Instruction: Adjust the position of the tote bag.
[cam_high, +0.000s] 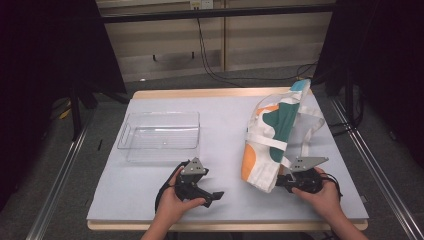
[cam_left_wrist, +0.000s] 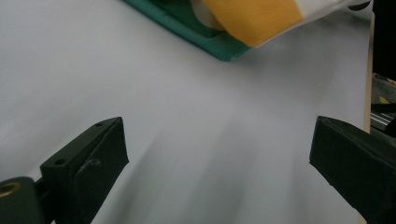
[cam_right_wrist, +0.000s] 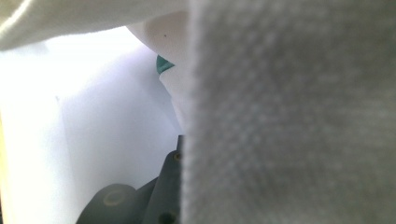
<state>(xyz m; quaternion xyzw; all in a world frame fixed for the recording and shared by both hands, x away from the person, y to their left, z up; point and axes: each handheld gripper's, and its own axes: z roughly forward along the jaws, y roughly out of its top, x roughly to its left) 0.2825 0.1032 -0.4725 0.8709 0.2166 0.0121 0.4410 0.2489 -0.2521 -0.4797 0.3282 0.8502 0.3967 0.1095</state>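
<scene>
Cloth bag: we see the cloth bag, white with orange and teal patches and white straps, lying lengthwise on the right half of the counter, its near end right against the right gripper.
Right gripper jaws: in the right gripper view the bag's white weave hangs across the lens and covers the jaws, so we cannot tell whether they are apart or clamped on it.
Right hand: our right hand wraps the gripper body from behind, low over the near right edge, pointing left toward the bag.
Left gripper: the left gripper sits near the front middle, its jaws wide apart over bare counter, the bag's teal and orange edge lying ahead of them, untouched.
Left hand: our left hand grips it from below-left.
Clear bin: a clear bin stands on the left half, well apart from the bag.
</scene>
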